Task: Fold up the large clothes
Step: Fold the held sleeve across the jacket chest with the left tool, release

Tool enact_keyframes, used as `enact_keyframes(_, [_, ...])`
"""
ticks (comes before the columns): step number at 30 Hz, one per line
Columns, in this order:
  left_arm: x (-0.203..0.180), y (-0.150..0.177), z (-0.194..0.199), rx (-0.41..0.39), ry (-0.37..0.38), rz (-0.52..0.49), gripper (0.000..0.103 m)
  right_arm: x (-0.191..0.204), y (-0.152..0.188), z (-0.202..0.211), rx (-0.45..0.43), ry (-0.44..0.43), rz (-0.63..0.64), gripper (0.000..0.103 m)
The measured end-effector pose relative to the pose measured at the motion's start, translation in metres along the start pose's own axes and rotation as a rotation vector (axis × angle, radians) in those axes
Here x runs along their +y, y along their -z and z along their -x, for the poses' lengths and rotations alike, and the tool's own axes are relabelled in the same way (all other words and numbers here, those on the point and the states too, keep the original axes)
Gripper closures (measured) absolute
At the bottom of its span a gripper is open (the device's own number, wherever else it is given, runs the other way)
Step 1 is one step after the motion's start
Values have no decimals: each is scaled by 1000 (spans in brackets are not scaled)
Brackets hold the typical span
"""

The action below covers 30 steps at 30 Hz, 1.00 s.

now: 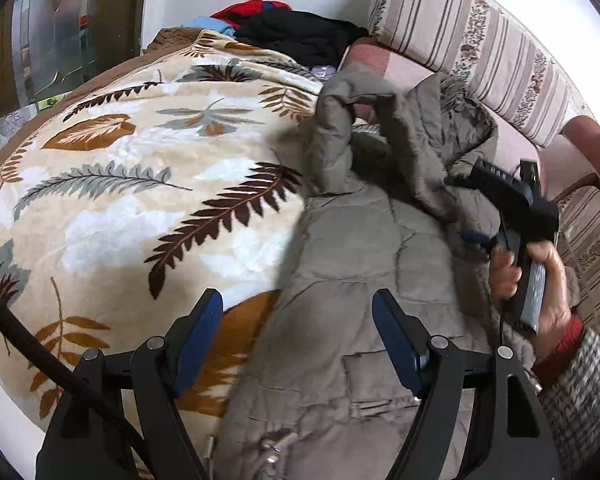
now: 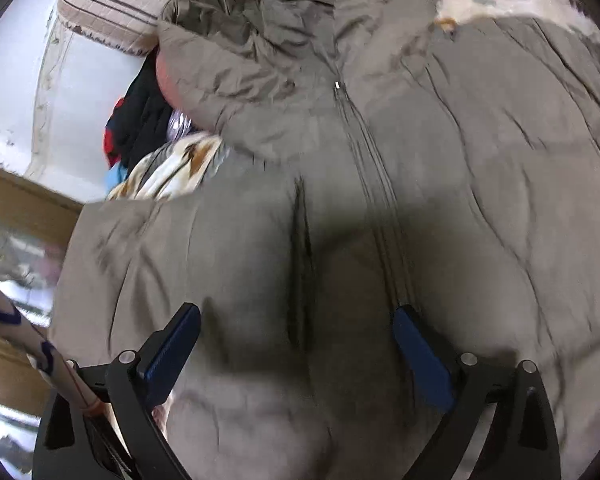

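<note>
Two open grippers over a quilted grey-brown coat on a leaf-patterned blanket.

Both tools have their blue-padded fingers spread wide with nothing between them: the left gripper (image 1: 298, 336) hangs above the coat (image 1: 352, 264) near its hem edge, where the padded fabric meets the blanket (image 1: 140, 184), and the right gripper (image 2: 296, 344) hangs close over the coat's front, its right finger just beside the zip (image 2: 364, 148) that runs up the middle. The coat lies spread along the blanket's right side, with a sleeve or hood bunched up and raised at its far end. In the left wrist view the person's right hand (image 1: 540, 280) grips the other tool's handle at the coat's right edge. Beyond the coat sit a striped cushion (image 1: 472, 40) and a heap of dark, red and blue clothes (image 1: 292, 28).
</note>
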<state>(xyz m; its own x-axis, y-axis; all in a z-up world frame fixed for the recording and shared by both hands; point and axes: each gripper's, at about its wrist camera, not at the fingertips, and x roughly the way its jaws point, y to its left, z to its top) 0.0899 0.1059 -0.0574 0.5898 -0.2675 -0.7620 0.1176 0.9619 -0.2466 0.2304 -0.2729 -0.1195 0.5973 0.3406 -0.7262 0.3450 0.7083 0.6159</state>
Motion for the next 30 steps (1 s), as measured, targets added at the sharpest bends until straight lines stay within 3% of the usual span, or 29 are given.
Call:
enact_keyframes(1, [0,1,-2,0,-8,0,27,6,-4,-4,18,4,27,13])
enact_keyframes(2, [0,1,-5,2,-15,0,27,9,-6,-2,29,-4,45,46])
enact_keyframes(3, [0,1,-7,6,-19,0,27,11,-8,-3,78,-45,50,70])
enact_keyframes(4, [0,2,-9,12,-19,3,27,10,-10,-1,102,-83,39,82])
enact_keyframes(5, [-1,2,-11,17,-16,5,27,10,-11,4,100,-95,42,88])
enact_keyframes(11, [-20,6,-4,6,-18,-40,27,4,-12,68,-47,75,191,91])
enact_keyframes(15, [-30,7,4,-11,-28,-64,27,-35,-19,109,-127,297,213,92])
enact_keyframes(19, [-38,10,9,-9,-19,-73,27,-79,-30,122,-153,468,188,92])
enact_keyframes(25, [-57,13,23,-20,-26,-108,27,-132,-31,113,-97,498,98,93])
enact_keyframes(27, [-63,13,33,-35,-28,-120,27,-139,-28,119,-119,476,48,85])
enact_keyframes(28, [-65,14,38,-40,-26,-124,27,-141,-26,127,-131,441,24,76])
enact_keyframes(29, [-67,14,42,-44,-24,-130,27,-143,-25,135,-142,410,12,59])
enact_keyframes(30, [-71,15,47,-44,-21,-141,27,-142,-23,143,-158,382,6,48])
